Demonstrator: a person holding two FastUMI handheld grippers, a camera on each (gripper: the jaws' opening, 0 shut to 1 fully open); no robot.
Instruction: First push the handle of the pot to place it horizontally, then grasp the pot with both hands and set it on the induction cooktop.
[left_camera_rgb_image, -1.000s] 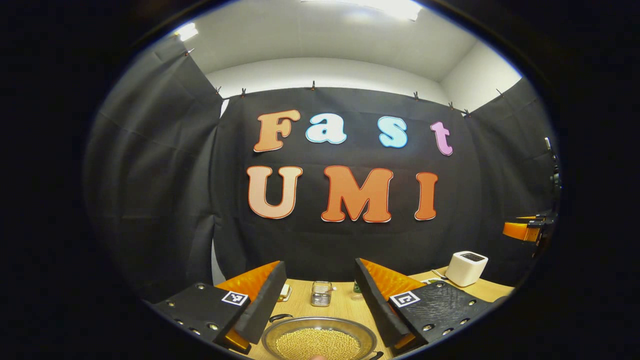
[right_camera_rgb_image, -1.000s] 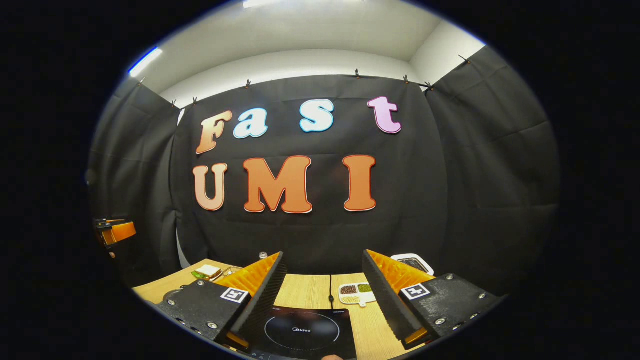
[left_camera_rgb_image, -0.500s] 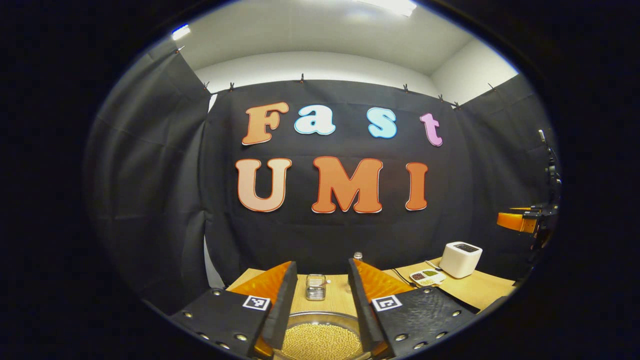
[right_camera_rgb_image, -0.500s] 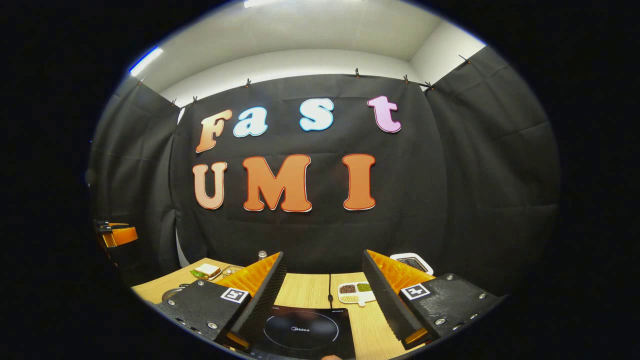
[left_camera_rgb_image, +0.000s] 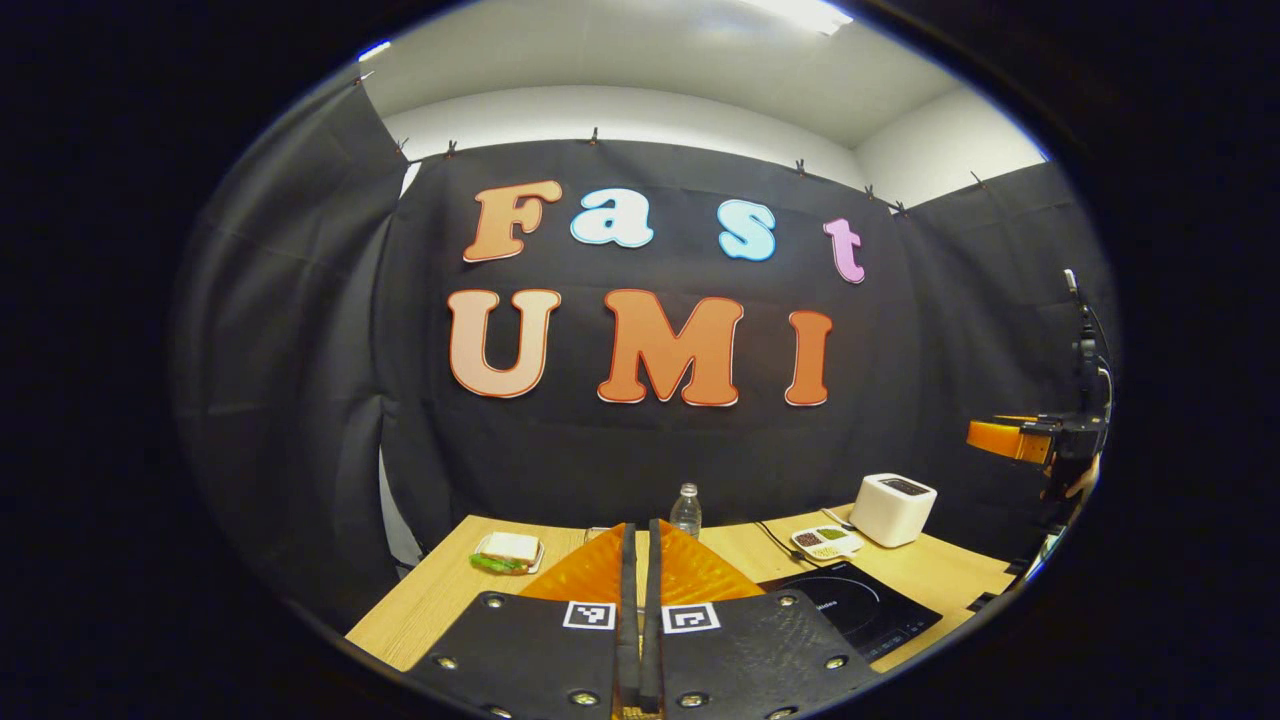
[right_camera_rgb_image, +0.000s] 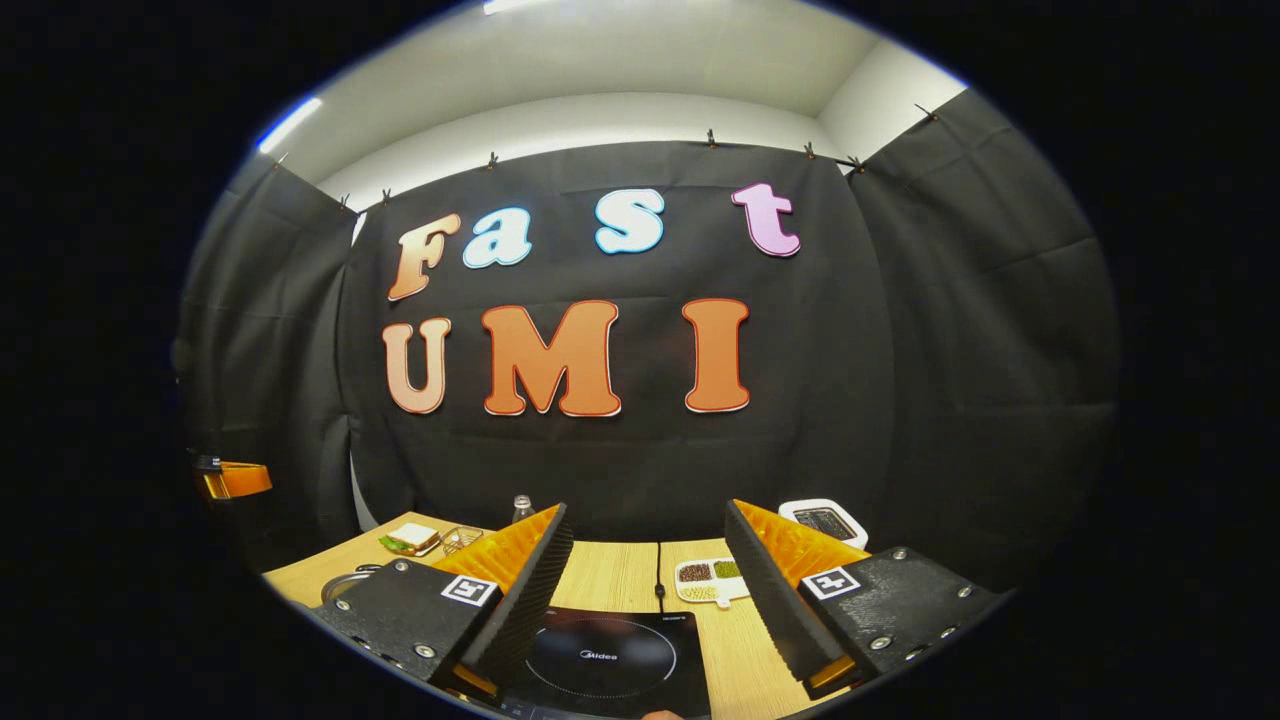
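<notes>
1. Your left gripper (left_camera_rgb_image: 637, 560) has its two fingers pressed together at the bottom centre of the left gripper view, with nothing between them.
2. Your right gripper (right_camera_rgb_image: 648, 560) stands wide apart at the bottom of the right gripper view, holding nothing; the cooktop (right_camera_rgb_image: 600, 662) lies in the gap between its fingers.
3. In the left gripper view the cooktop (left_camera_rgb_image: 860, 605) sits at lower right on the table (left_camera_rgb_image: 430, 610), a dark slab with a ring on it and nothing standing on it.
4. The pot (right_camera_rgb_image: 345, 582) shows as a bit of metal rim at lower left of the right gripper view, mostly hidden behind your right gripper's left finger. You cannot tell from here how its handle lies.
5. In the left gripper view, a sandwich dish (left_camera_rgb_image: 508, 551) rests left of centre on the table, a water bottle (left_camera_rgb_image: 685, 510) stands just above the closed fingers, and a white toaster (left_camera_rgb_image: 892, 508) sits at right with a small bean tray (left_camera_rgb_image: 826, 541) just beside it.
6. A cord (right_camera_rgb_image: 660, 572) runs from the cooktop toward the back of the table in the right gripper view, with the bean tray (right_camera_rgb_image: 711, 581) just to its right.
7. The other gripper shows at the right edge of the left gripper view as an orange shape (left_camera_rgb_image: 1010, 438), well apart from the table things.
</notes>
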